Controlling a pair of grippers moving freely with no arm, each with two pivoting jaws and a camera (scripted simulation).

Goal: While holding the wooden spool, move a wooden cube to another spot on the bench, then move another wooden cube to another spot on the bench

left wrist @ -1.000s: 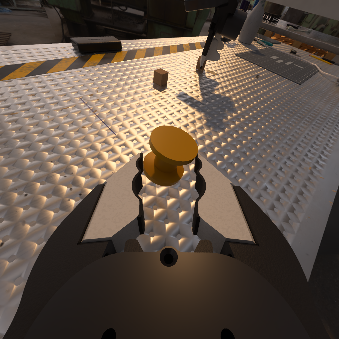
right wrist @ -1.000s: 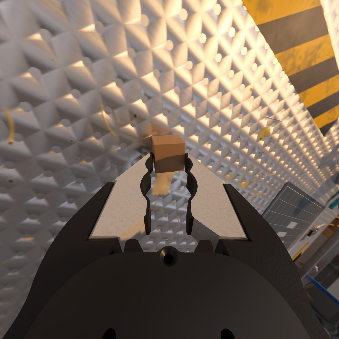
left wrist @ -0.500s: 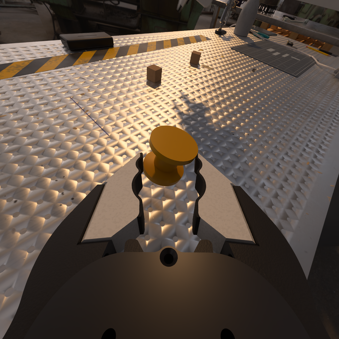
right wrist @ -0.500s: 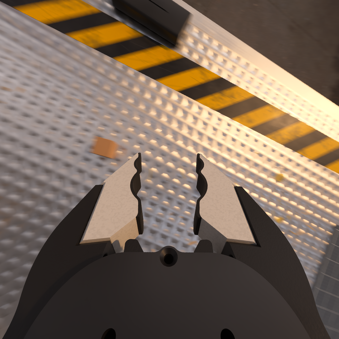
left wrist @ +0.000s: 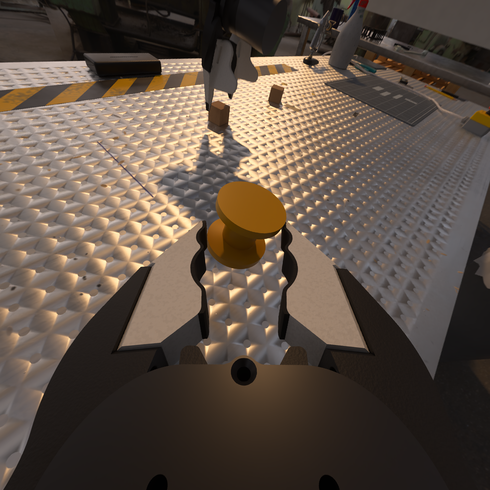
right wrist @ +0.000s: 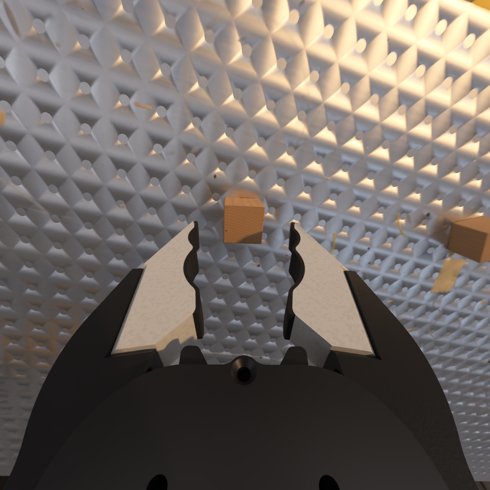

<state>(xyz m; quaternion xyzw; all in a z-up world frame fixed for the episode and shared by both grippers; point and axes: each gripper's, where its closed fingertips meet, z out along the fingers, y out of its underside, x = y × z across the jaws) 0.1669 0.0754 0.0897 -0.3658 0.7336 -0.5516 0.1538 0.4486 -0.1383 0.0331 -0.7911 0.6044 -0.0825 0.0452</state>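
My left gripper (left wrist: pixel 243 226) is shut on the orange wooden spool (left wrist: pixel 246 222) and holds it tilted, a little above the patterned metal bench (left wrist: pixel 344 212). My right gripper (right wrist: pixel 243 225) is open and empty, pointing down at a wooden cube (right wrist: pixel 244 220) that lies just beyond its fingertips, in line with the gap. A second wooden cube (right wrist: pixel 469 238) sits to the right. In the left wrist view the right gripper (left wrist: pixel 220 96) hangs over the nearer cube (left wrist: pixel 218 114), with the other cube (left wrist: pixel 275 94) farther right.
A black box (left wrist: pixel 122 63) lies at the far edge behind a yellow-and-black stripe (left wrist: pixel 79 91). A dark cutting mat (left wrist: pixel 381 98), a white bottle (left wrist: pixel 344 42) and a yellow object (left wrist: pixel 477 122) stand at the far right. The bench edge (left wrist: pixel 456 305) runs along the right.
My right gripper let go of the first cube, swung away, and now hangs open over the other cube. My left gripper still holds the spool, almost unmoved.
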